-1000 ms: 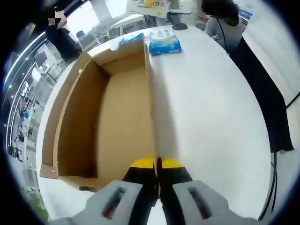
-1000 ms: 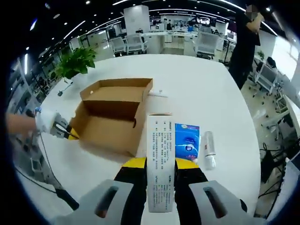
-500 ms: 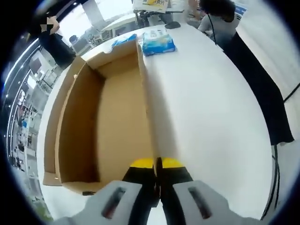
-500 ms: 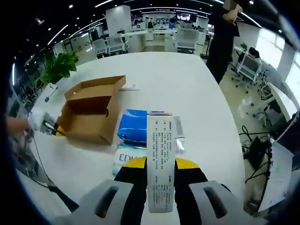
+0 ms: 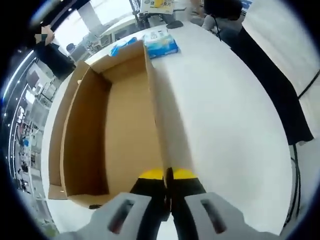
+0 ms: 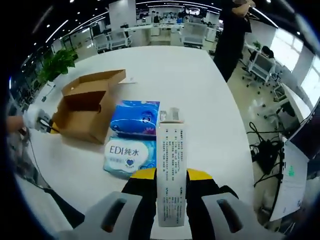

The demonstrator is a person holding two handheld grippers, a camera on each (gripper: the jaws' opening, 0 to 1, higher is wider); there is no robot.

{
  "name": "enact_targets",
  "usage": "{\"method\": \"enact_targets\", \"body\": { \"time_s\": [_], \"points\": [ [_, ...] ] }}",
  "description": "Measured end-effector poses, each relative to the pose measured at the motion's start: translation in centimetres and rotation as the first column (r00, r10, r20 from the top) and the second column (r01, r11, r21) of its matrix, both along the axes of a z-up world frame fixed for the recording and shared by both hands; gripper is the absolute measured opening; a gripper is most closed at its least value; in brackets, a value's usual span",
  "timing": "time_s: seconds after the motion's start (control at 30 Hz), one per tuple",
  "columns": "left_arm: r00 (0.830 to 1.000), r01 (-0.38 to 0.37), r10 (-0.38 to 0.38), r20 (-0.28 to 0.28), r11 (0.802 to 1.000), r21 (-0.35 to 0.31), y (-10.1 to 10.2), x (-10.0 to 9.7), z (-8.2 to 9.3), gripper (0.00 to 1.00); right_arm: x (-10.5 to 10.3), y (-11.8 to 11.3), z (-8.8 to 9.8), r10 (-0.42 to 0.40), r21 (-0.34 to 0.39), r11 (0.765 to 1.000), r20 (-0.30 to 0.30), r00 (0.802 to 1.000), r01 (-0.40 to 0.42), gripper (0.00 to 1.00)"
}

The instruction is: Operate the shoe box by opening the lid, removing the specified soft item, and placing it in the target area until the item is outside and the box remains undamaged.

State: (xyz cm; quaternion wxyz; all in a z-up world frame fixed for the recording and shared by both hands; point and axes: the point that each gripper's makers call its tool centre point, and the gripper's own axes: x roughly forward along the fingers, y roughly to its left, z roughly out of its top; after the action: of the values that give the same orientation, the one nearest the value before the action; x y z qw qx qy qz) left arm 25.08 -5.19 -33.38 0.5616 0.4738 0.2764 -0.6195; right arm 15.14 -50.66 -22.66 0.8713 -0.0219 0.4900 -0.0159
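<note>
— While my left gripper (image 5: 166, 172) pinches the shoe box (image 5: 107, 120) wall, where's the item?
— My right gripper (image 6: 170, 172) clamps the white carton (image 6: 171, 170) above the blue wipes pack (image 6: 132, 137), outside. Pulling left harder could tear cardboard.

Matt brown cardboard shoe box (image 5: 120, 120), smooth white table (image 6: 200, 105), and a seemingly glossy plastic tissue pack (image 6: 131, 137).

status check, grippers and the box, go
Left gripper shut on box wall. Right gripper shut on white carton. Box open. Blue soft pack outside.
</note>
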Motion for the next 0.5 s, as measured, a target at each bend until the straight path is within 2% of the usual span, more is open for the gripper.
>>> {"method": "enact_targets", "body": {
  "time_s": [0.13,0.3,0.43,0.5],
  "points": [
    [0.997,-0.072,0.071,-0.042,0.997,-0.011,0.0,0.1,0.0,0.01,-0.5,-0.9,-0.9,0.001,-0.021,1.0,-0.014,1.0,-0.001,0.19],
    [0.998,-0.052,0.051,-0.023,0.999,-0.01,0.0,0.3,-0.1,0.01,-1.1,-2.1,-3.3,0.03,-0.045,0.998,-0.1,0.995,-0.035,0.19],
    [0.995,-0.094,0.094,-0.033,0.995,-0.022,-0.1,0.3,-0.3,0.01,-1.7,-2.2,-4.8,0.015,-0.016,1.0,-0.128,0.992,-0.017,0.19],
    [0.994,-0.108,0.108,-0.034,0.994,-0.021,-0.1,0.3,-0.5,0.01,-1.7,-2.2,-5.0,0.011,-0.012,1.0,-0.12,0.993,-0.013,0.19]
  ]
}}
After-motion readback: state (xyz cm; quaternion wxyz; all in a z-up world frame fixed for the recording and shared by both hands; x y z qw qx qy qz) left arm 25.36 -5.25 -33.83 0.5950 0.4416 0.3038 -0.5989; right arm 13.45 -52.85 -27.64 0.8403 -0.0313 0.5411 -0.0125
